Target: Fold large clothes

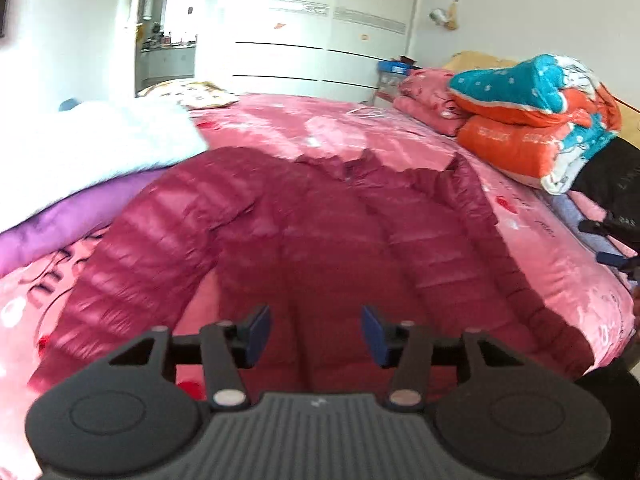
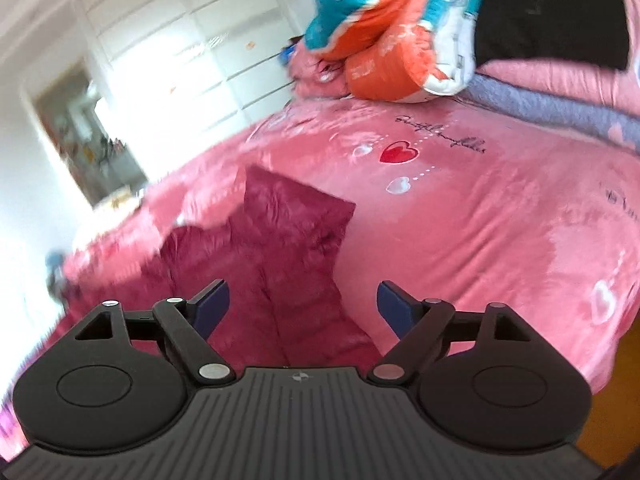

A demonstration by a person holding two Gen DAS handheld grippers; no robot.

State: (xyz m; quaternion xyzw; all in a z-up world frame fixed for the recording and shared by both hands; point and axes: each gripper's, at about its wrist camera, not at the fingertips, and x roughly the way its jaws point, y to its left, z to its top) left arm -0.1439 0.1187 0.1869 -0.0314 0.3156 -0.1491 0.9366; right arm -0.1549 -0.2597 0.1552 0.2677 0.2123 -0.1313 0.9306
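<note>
A dark red quilted down jacket [image 1: 320, 232] lies spread on the pink bed cover [image 1: 540, 248], sleeves out to both sides. My left gripper [image 1: 316, 334] hovers over the jacket's near hem, open, with nothing between its blue pads. In the right wrist view, one end of the same jacket [image 2: 280, 240] lies flat on the pink cover [image 2: 480, 220]. My right gripper [image 2: 302, 306] stands wide open above it, holding nothing. The right gripper's fingertips also show at the right edge of the left wrist view.
A stack of folded teal and orange quilts [image 1: 536, 112] and a black garment [image 1: 612, 176] sit at the bed's right. A white blanket [image 1: 80, 148] over purple cloth [image 1: 72, 216] lies at the left. A white wardrobe [image 1: 312, 24] stands behind the bed.
</note>
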